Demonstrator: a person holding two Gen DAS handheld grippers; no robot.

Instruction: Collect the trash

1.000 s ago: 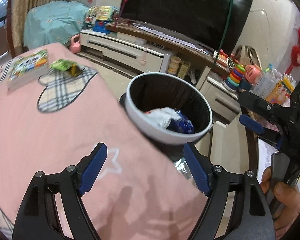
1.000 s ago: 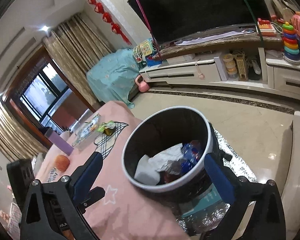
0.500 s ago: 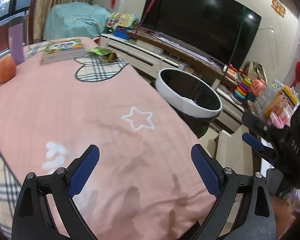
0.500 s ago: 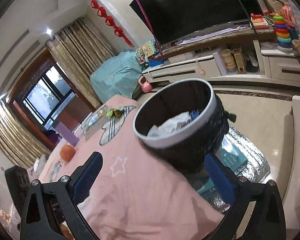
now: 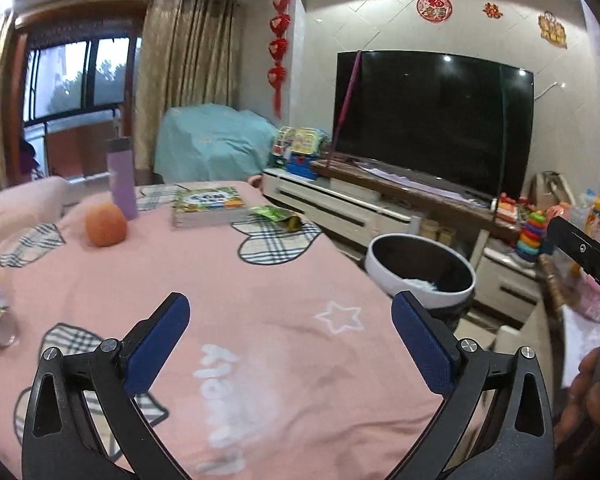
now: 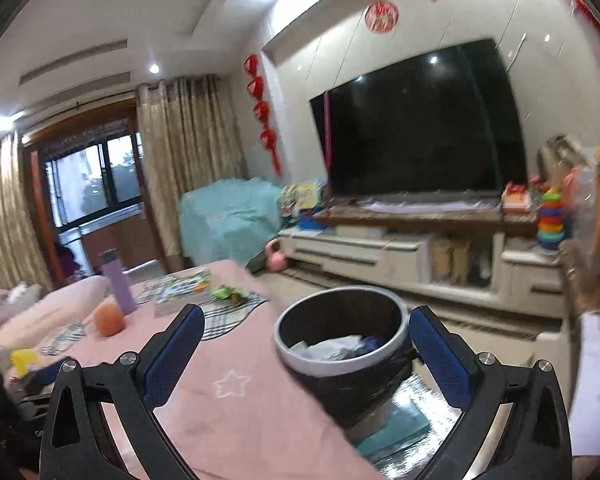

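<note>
1. Fingers of my left gripper (image 5: 290, 342) spread wide, nothing between them, over the pink-clothed table (image 5: 260, 312).
2. Fingers of my right gripper (image 6: 306, 354) also wide and empty; trash bin (image 6: 342, 356) sits just past them.
3. Bin stands off the table's right edge, white paper and a blue wrapper inside.
4. Green snack wrapper (image 5: 276, 216) lies at the far end on a plaid heart, beside the book (image 5: 208, 206).
5. Orange (image 5: 106, 226) and purple bottle (image 5: 121, 178) stand far left.

Both wrist views look low across the pink tablecloth (image 5: 260, 288) toward the television (image 6: 420, 120); both show the bin (image 5: 420, 268).
</note>
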